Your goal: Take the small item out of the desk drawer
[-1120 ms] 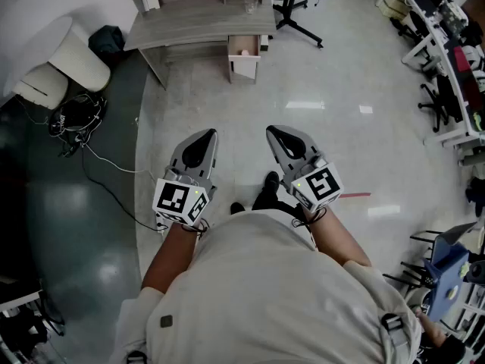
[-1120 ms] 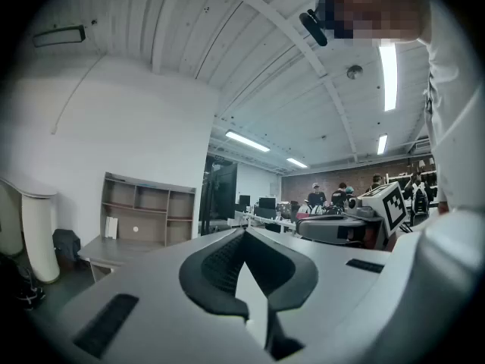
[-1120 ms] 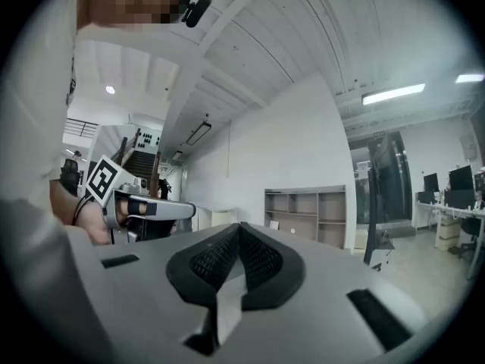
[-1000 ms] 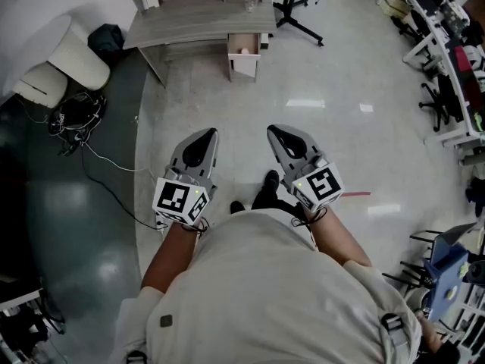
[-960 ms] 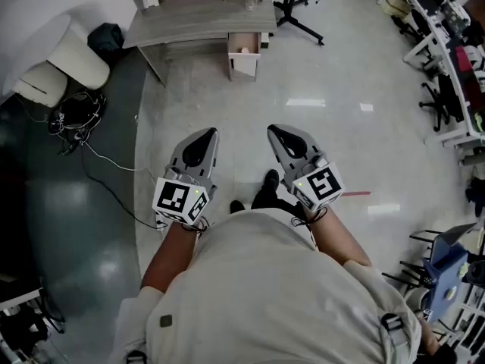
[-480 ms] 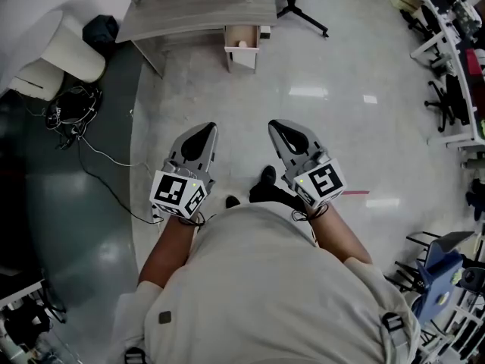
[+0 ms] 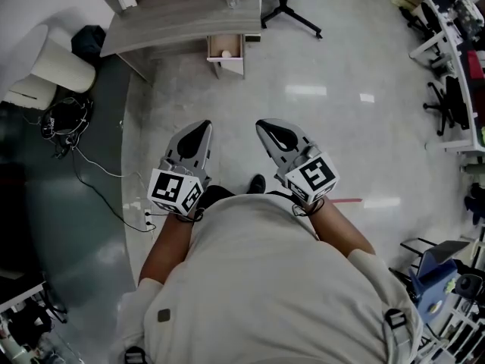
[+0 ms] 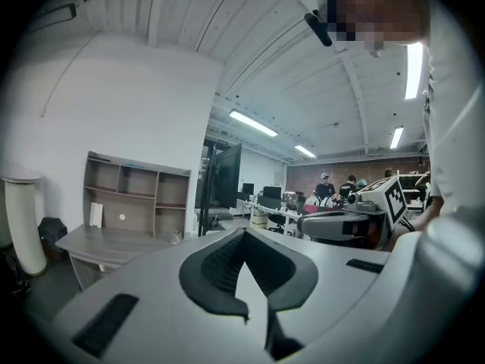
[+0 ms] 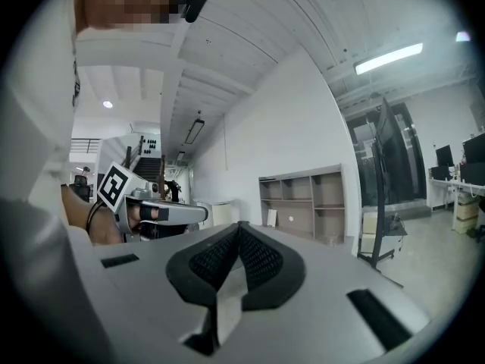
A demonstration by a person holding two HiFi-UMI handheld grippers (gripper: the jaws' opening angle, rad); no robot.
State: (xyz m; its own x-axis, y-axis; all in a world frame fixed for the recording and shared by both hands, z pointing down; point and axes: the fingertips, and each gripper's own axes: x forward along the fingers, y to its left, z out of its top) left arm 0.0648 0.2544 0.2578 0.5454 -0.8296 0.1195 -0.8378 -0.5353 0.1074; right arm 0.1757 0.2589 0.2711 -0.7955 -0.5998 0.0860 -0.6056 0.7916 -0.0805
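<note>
Zero progress: left tongs (image 7: 203, 124) & right tongs (image 7: 262, 124) closed, empty, well apart from open drawer (image 7: 229, 68) w/ small item (image 7: 226, 53), upper centre.

We see the drawer (image 7: 226, 69) pulled open below the grey counter (image 7: 182, 25), far across the floor; a small pale rounded item (image 7: 226, 53) lies inside it.
</note>
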